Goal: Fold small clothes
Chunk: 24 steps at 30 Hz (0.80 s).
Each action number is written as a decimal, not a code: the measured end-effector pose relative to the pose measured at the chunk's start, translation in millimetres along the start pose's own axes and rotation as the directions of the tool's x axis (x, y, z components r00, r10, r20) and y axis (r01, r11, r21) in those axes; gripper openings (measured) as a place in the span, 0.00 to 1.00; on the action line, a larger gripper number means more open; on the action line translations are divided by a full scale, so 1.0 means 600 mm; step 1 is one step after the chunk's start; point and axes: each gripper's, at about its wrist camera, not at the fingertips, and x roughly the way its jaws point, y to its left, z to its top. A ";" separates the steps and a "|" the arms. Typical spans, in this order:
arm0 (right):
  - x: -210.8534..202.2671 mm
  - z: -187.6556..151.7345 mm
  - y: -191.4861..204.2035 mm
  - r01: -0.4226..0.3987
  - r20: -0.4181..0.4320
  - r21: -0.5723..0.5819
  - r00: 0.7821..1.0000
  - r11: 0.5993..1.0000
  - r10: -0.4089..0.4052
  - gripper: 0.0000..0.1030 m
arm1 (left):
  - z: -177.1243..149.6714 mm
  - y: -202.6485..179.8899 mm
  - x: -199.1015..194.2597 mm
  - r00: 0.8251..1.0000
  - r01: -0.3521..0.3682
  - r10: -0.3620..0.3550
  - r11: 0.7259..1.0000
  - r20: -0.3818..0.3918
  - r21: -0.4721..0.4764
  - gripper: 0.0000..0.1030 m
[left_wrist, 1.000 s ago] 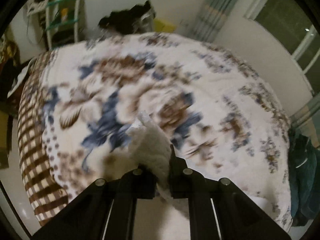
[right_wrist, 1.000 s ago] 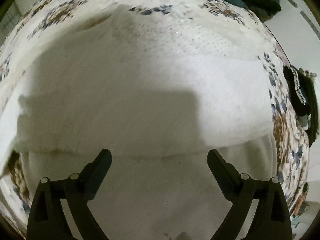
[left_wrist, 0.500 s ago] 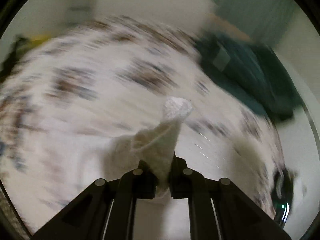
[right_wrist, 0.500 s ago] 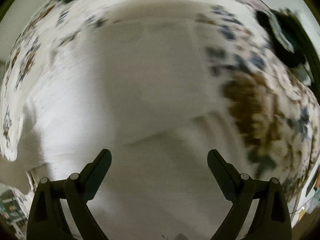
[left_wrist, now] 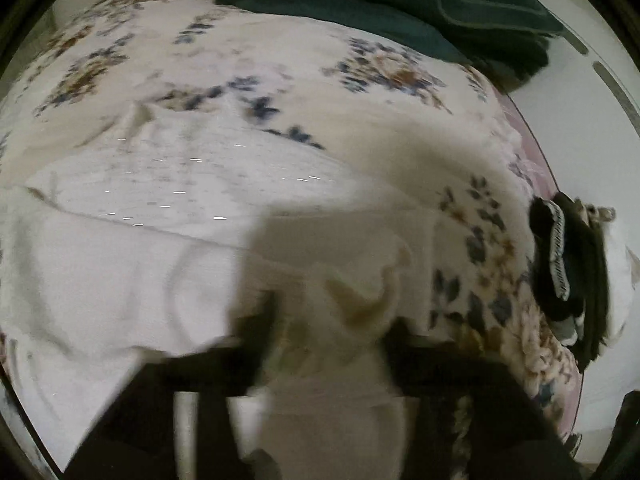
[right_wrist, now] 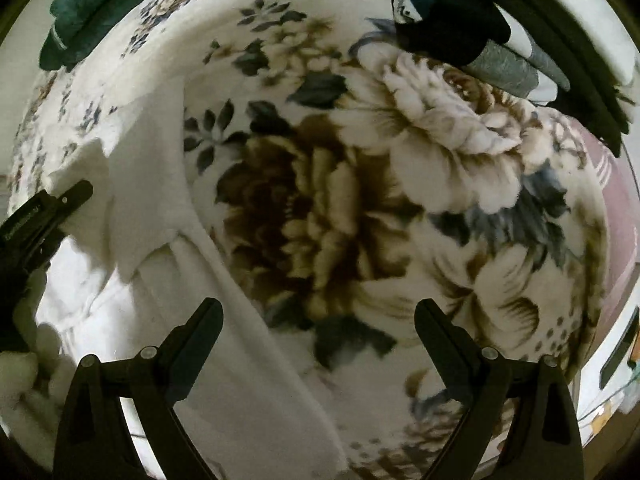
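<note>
1. Floral blanket (right_wrist: 360,208) covers the bed we work on, with dark green clothes (left_wrist: 400,4) heaped at its far edge and a black garment (left_wrist: 568,264) off to one side.
2. We judge the step in hand to be laying a folded part of the white garment (left_wrist: 120,264) down. To do it well, we let the cloth drop clear, then smooth the fold flat before moving on.
3. Our left gripper (left_wrist: 332,312) has its jaws opening; a bunched bit of white cloth sits between them, no longer pinched.
4. Our right gripper (right_wrist: 318,332) hangs spread wide and empty above the blanket, the garment's edge just beside its left finger.
</note>
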 end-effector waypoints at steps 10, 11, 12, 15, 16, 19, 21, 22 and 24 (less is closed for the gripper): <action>-0.022 0.085 0.123 -0.332 -0.058 -0.096 0.943 0.938 0.328 0.60 | -0.166 0.314 -0.105 0.863 -0.500 0.504 0.858 0.009 -0.119 0.82; -0.019 0.096 0.144 -0.343 -0.055 -0.104 0.939 0.934 0.339 0.67 | -0.193 0.349 -0.100 0.844 -0.535 0.535 0.835 -0.035 -0.129 0.82; -0.015 0.105 0.168 -0.353 -0.047 -0.115 0.935 0.928 0.350 0.68 | -0.212 0.372 -0.095 0.833 -0.553 0.550 0.820 -0.066 -0.145 0.82; 0.012 0.129 0.252 -0.338 -0.058 -0.174 0.941 0.925 0.333 0.78 | -0.263 0.430 -0.085 0.820 -0.572 0.557 0.792 -0.133 -0.212 0.82; 0.023 0.134 0.277 -0.336 -0.071 -0.189 0.942 0.923 0.329 0.81 | -0.275 0.442 -0.077 0.829 -0.559 0.539 0.796 -0.147 -0.234 0.82; 0.052 0.145 0.329 -0.275 -0.075 -0.190 0.961 0.943 0.265 0.82 | -0.300 0.462 -0.053 0.861 -0.509 0.488 0.815 -0.146 -0.277 0.92; 0.072 0.151 0.342 -0.194 -0.071 -0.178 0.980 0.965 0.184 0.82 | -0.304 0.473 -0.048 0.868 -0.496 0.479 0.814 -0.133 -0.302 1.00; 0.087 0.152 0.339 -0.135 -0.079 -0.159 0.989 0.978 0.123 0.82 | -0.306 0.481 -0.045 0.884 -0.466 0.452 0.823 -0.123 -0.324 1.00; 0.104 0.154 0.322 -0.075 -0.094 -0.109 0.993 0.991 0.064 0.82 | -0.308 0.499 -0.044 0.913 -0.403 0.396 0.836 -0.099 -0.371 1.00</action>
